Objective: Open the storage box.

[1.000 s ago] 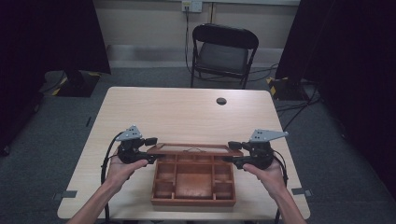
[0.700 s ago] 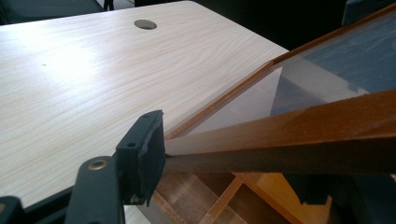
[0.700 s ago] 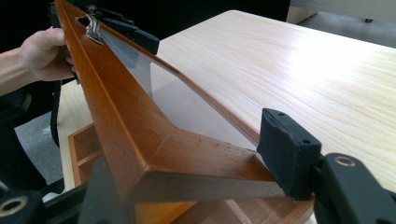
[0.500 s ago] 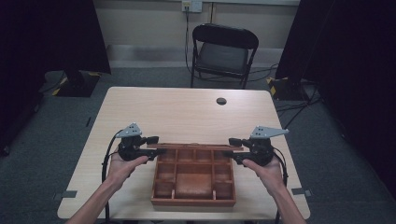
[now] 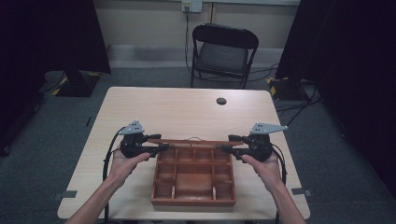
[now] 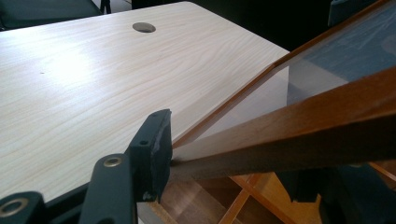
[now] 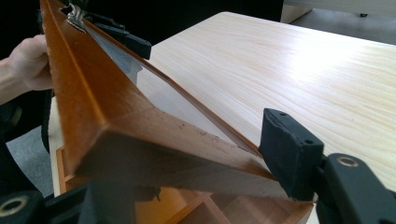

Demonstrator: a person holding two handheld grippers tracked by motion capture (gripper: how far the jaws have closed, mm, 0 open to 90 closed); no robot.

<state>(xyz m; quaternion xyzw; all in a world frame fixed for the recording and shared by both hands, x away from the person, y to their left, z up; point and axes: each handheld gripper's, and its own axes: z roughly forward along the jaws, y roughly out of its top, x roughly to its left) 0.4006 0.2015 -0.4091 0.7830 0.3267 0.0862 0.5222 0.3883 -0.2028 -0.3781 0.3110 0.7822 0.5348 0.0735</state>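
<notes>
A wooden box (image 5: 193, 183) with several open compartments lies on the table's near half. Its glass-paned lid (image 5: 194, 141) stands raised at the box's back edge and looks like a thin strip from above. My left gripper (image 5: 161, 148) is shut on the lid's left end, my right gripper (image 5: 225, 148) on its right end. In the left gripper view the lid's wooden frame (image 6: 289, 140) runs between the jaws of the left gripper (image 6: 229, 163), glass (image 6: 327, 60) above it. The right gripper (image 7: 196, 172) clamps the frame's corner (image 7: 116, 130), with a metal clasp (image 7: 74, 16) at the far end.
The light wooden table (image 5: 187, 112) stretches beyond the box, with a round cable hole (image 5: 221, 101) near its far edge. A black folding chair (image 5: 224, 51) stands behind the table. Cables trail from both grippers toward the table's near side edges.
Both grippers have lifted the lid's front edge up and back. The lid has swung from a low slant to nearly upright, uncovering the back row of compartments.
</notes>
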